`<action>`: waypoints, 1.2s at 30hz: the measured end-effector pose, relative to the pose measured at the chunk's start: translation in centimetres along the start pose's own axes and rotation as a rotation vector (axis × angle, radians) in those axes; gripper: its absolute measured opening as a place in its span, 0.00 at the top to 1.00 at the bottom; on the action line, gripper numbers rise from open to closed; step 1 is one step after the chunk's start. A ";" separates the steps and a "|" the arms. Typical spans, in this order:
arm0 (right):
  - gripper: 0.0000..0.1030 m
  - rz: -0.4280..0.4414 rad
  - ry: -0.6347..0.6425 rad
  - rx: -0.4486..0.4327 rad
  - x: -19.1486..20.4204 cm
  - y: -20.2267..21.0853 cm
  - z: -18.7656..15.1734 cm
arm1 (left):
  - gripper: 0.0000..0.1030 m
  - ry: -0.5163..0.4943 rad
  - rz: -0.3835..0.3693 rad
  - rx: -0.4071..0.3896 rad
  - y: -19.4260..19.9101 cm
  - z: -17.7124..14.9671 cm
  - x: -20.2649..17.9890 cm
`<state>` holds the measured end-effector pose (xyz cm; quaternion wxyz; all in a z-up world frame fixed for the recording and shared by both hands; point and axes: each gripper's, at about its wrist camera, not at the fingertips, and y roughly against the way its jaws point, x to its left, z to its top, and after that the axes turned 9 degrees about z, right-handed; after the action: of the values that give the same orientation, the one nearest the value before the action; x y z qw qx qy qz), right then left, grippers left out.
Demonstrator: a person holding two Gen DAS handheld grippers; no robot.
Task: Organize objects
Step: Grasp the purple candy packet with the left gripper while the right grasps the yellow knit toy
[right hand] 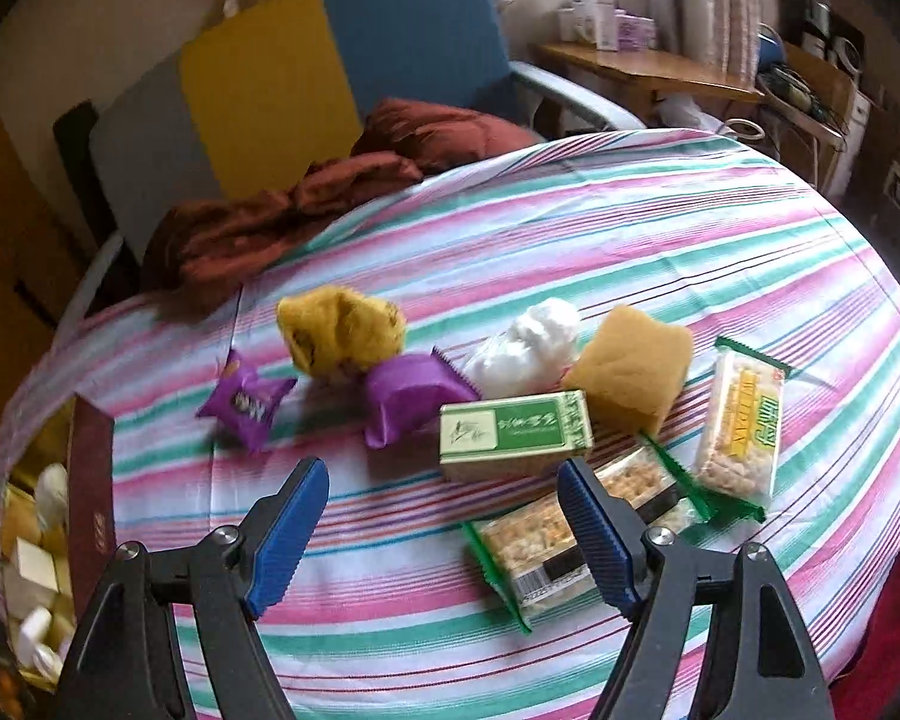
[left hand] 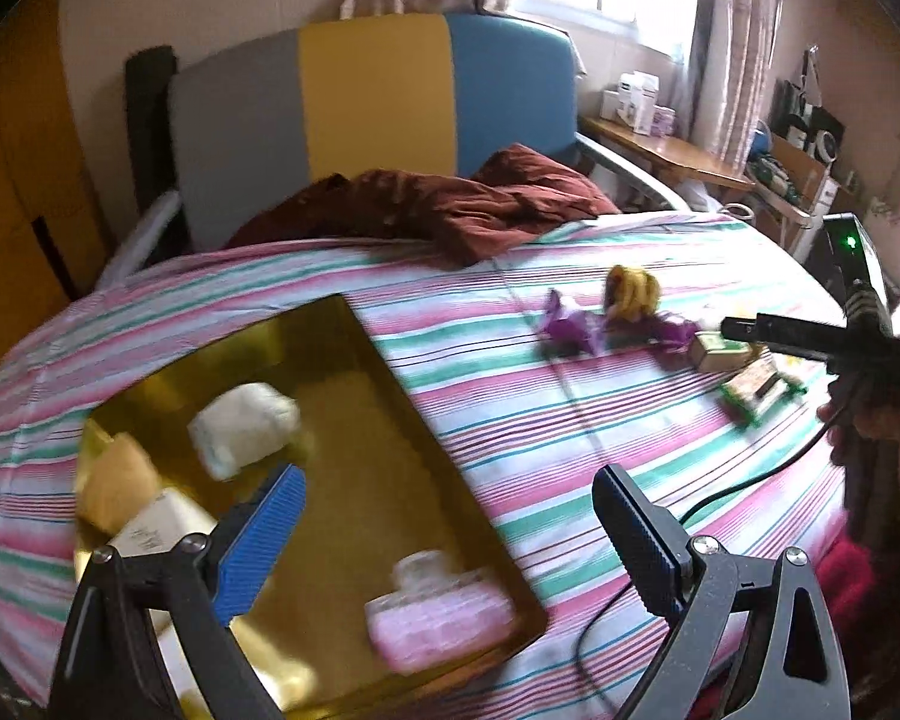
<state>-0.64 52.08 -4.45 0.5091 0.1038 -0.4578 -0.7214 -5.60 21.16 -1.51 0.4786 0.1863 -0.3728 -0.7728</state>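
Note:
My left gripper (left hand: pixel 450 534) is open and empty above the right edge of a gold box (left hand: pixel 354 420) that holds a white packet (left hand: pixel 243 426), a pink packet (left hand: pixel 438 624) and other blurred packets. My right gripper (right hand: pixel 444 528) is open and empty over the striped cloth, just in front of a green box (right hand: pixel 513 438). Around it lie two purple packets (right hand: pixel 246 402) (right hand: pixel 411 396), a yellow packet (right hand: pixel 339 327), a white packet (right hand: pixel 525 348), a tan cake (right hand: pixel 630 372) and three green-edged snack bars (right hand: pixel 741 420). The gold box shows at the left edge (right hand: pixel 90 480).
The striped cloth (right hand: pixel 630 228) covers a rounded table. A crumpled maroon cloth (left hand: pixel 438 198) lies at its far edge before a grey, yellow and blue chair (left hand: pixel 372 90). A black cable (left hand: pixel 720 498) runs across the cloth. A wooden desk (left hand: pixel 666 150) stands at the back right.

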 end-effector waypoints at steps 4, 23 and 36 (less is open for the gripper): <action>0.22 0.004 -0.014 -0.038 -0.1 0.8 0.3 | 0.08 -0.003 -0.058 0.028 -1.3 1.8 -2.0; 0.22 0.088 -0.040 -0.067 -0.7 1.9 1.1 | 0.40 0.256 -0.204 0.373 -16.3 8.9 -9.3; 0.22 0.106 -0.064 -0.048 -1.4 1.6 1.3 | 0.38 0.333 -0.134 0.422 -21.6 11.1 -9.8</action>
<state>0.27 53.85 -2.97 0.5339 0.0440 -0.4614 -0.7072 -21.10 39.86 -11.29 0.4318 0.4306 -0.4284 -0.6668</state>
